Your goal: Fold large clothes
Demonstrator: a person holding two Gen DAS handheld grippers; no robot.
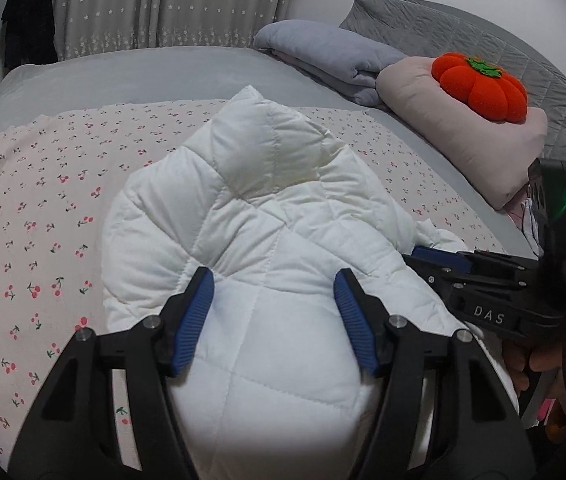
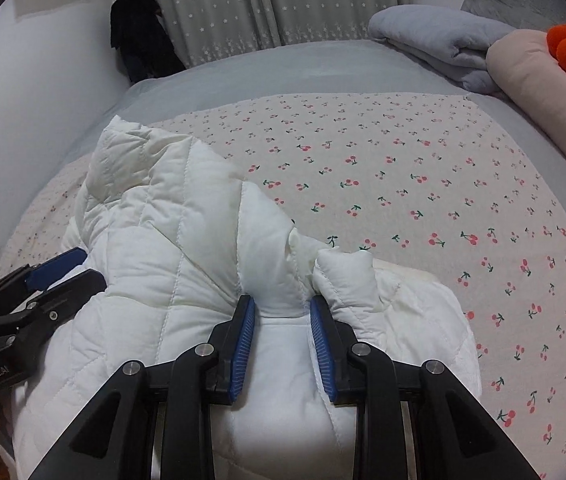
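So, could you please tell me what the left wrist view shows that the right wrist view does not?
Only the left wrist view shows the whole orange pumpkin cushion on the pink pillow, and the left hand-held gripper open over the white quilted jacket.

Only the right wrist view shows the dark garment hanging by the curtain, and the right hand-held gripper squeezing a fold of the jacket.

Both show the jacket, the cherry-print sheet, the folded grey blanket, the star-patterned curtain, and the other gripper from the side.
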